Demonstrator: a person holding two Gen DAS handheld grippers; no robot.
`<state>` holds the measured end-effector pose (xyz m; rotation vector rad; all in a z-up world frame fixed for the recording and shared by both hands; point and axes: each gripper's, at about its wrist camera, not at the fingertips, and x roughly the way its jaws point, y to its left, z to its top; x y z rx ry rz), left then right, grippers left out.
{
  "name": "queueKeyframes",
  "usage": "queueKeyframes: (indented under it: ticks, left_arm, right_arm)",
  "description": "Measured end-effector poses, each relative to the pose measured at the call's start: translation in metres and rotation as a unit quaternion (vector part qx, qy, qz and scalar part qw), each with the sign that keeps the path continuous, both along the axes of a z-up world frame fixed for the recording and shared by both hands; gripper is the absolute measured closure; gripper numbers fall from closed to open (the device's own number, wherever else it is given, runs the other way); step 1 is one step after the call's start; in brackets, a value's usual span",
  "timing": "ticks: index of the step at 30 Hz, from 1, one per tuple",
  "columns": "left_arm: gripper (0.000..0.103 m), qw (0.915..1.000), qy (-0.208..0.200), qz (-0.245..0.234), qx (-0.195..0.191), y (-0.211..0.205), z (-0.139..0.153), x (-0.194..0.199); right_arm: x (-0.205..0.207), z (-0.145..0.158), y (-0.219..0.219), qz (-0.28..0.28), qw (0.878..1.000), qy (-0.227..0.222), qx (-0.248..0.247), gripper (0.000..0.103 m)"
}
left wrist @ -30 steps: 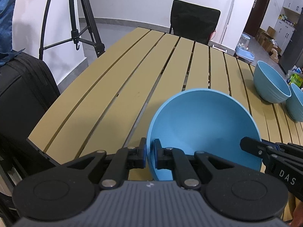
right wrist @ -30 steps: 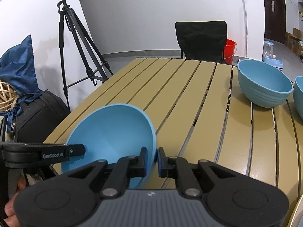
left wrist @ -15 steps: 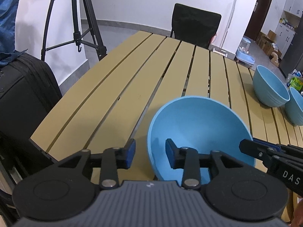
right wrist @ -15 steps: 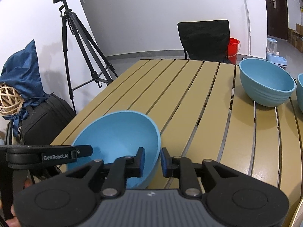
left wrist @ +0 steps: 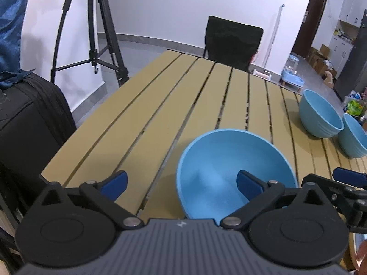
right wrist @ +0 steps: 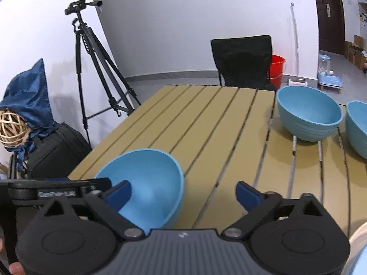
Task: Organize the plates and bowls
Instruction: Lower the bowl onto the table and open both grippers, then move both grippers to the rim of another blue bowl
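Observation:
A light blue bowl (left wrist: pixel 231 167) rests upright on the slatted wooden table (left wrist: pixel 174 105) near its front edge; it also shows in the right wrist view (right wrist: pixel 146 183). My left gripper (left wrist: pixel 181 182) is open, its jaws straddling the bowl's left rim without touching. My right gripper (right wrist: pixel 183 193) is open, straddling the bowl's right rim. Two more blue bowls (right wrist: pixel 307 112) (right wrist: pixel 357 128) stand side by side at the far right of the table, also seen in the left wrist view (left wrist: pixel 321 116) (left wrist: pixel 353 135).
A black chair (right wrist: pixel 243 59) stands at the table's far end with a red bucket (right wrist: pixel 277 68) behind it. A camera tripod (right wrist: pixel 96 68) and a black suitcase (left wrist: pixel 27 123) stand left of the table.
Both grippers were shut on the bowl's rim a second ago. Both have opened wide and let go, and the bowl now sits on the table.

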<state>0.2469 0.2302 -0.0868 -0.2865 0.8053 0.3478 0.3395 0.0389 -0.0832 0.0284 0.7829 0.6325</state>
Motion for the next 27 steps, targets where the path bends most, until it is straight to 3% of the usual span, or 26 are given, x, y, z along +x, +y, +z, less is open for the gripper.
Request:
queueKeyframes:
  ticks: [27]
  left_arm:
    - [0.000,0.9995,-0.009,-0.029,0.003,-0.027,0.020,0.001]
  right_arm:
    - [-0.001,0.022,-0.058,-0.064,0.998,-0.004,-0.004,0.000]
